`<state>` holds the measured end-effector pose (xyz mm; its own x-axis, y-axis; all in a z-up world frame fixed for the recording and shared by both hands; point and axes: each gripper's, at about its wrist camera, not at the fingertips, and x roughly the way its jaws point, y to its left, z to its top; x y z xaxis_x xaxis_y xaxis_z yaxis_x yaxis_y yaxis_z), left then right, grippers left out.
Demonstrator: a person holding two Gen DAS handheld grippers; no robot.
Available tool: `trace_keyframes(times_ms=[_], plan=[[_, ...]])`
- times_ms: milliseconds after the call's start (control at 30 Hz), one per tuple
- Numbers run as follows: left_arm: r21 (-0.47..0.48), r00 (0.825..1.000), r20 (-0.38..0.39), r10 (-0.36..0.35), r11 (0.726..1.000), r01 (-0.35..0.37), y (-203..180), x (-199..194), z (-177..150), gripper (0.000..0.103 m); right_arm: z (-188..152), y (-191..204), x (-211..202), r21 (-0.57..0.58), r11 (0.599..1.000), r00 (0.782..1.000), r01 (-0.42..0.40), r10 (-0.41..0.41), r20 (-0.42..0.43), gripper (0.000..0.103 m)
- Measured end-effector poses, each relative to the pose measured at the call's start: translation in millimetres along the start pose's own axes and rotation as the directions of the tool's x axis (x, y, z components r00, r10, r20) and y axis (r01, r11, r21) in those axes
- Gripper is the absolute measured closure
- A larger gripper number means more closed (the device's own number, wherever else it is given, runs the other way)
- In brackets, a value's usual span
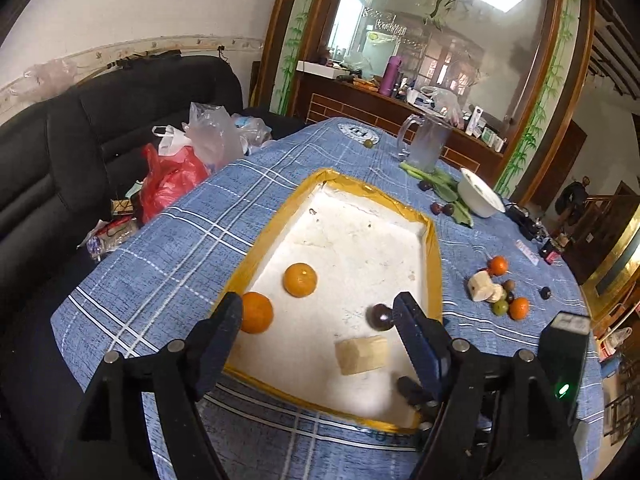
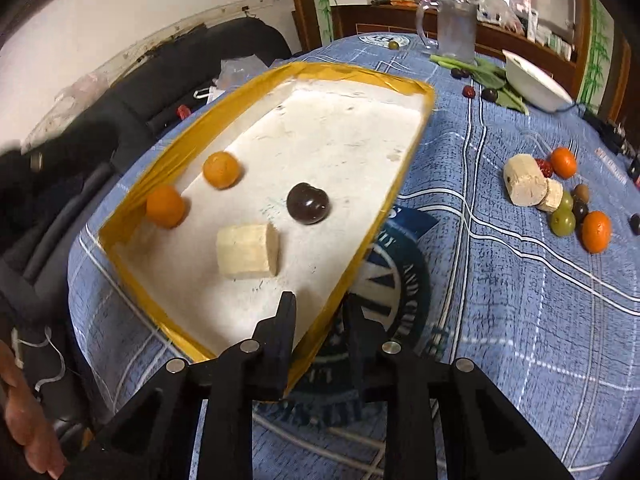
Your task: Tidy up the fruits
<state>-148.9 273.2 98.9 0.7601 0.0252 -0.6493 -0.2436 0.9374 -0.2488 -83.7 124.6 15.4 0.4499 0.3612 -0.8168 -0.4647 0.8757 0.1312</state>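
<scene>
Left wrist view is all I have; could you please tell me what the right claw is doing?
Observer: The right claw grips the near rim of the tray, one finger inside, one outside.
Operator: The dark fruit is half hidden here; is it touching anything?
Observer: No, the dark fruit lies free, apart from the pale block.
Operator: What lies beside that gripped corner?
Observer: A dark blue printed emblem on the tablecloth, right beside the rim.

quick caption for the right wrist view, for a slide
Right gripper straddles the yellow-taped tray's rim; inside lie two oranges, a dark plum and a pale chunk.
</scene>
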Motion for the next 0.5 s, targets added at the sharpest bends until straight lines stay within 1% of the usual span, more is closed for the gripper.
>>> trace_keyframes(times_ms=[33, 100, 133, 233, 267, 300, 367, 400, 467, 500], plan=[[0.002, 1.0, -0.001, -0.008, 1.0, 0.008, -3, -2, -1, 0.026, -1, -2, -1, 0.009, 1.0, 1.0, -0.011, 0.011, 0.002, 0.074], [0.007, 1.0, 0.0, -0.02, 1.0, 0.02, -6, -5, -3, 0.026, -3, -10, -5, 0.056, 0.996, 0.998, -0.069, 0.068, 0.013, 0.073], [0.009, 1.0, 0.001, -0.028, 1.0, 0.028, -9, -7, -4, 0.026, -5, -15, -10, 0.081, 0.992, 0.995, -0.093, 0.091, 0.031, 0.073], [0.013, 0.998, 0.0, -0.063, 0.998, 0.063, -19, -12, -10, 0.026, -13, -24, -34, 0.101, 0.99, 0.99, -0.098, 0.087, 0.112, 0.073], [0.022, 0.996, 0.0, -0.084, 0.996, 0.084, -25, -15, -11, 0.026, -18, -28, -45, 0.104, 0.99, 0.986, -0.097, 0.082, 0.145, 0.069], [0.029, 0.996, 0.001, -0.094, 0.995, 0.094, -29, -16, -12, 0.025, -25, -33, -56, 0.111, 0.99, 0.982, -0.088, 0.068, 0.176, 0.066], [0.056, 0.992, 0.007, -0.128, 0.99, 0.127, -44, -19, -13, 0.023, -40, -42, -78, 0.139, 0.988, 0.973, -0.062, 0.029, 0.227, 0.05], [0.065, 0.989, 0.01, -0.151, 0.987, 0.15, -54, -20, -14, 0.021, -50, -51, -91, 0.161, 0.986, 0.968, -0.032, -0.009, 0.252, 0.048], [0.078, 0.98, 0.005, -0.198, 0.977, 0.197, -74, -18, -15, 0.02, -61, -63, -108, 0.188, 0.982, 0.96, 0.029, -0.08, 0.27, 0.048], [0.084, 0.977, -0.002, -0.214, 0.973, 0.213, -82, -16, -15, 0.02, -69, -73, -119, 0.206, 0.976, 0.952, 0.07, -0.128, 0.279, 0.048]])
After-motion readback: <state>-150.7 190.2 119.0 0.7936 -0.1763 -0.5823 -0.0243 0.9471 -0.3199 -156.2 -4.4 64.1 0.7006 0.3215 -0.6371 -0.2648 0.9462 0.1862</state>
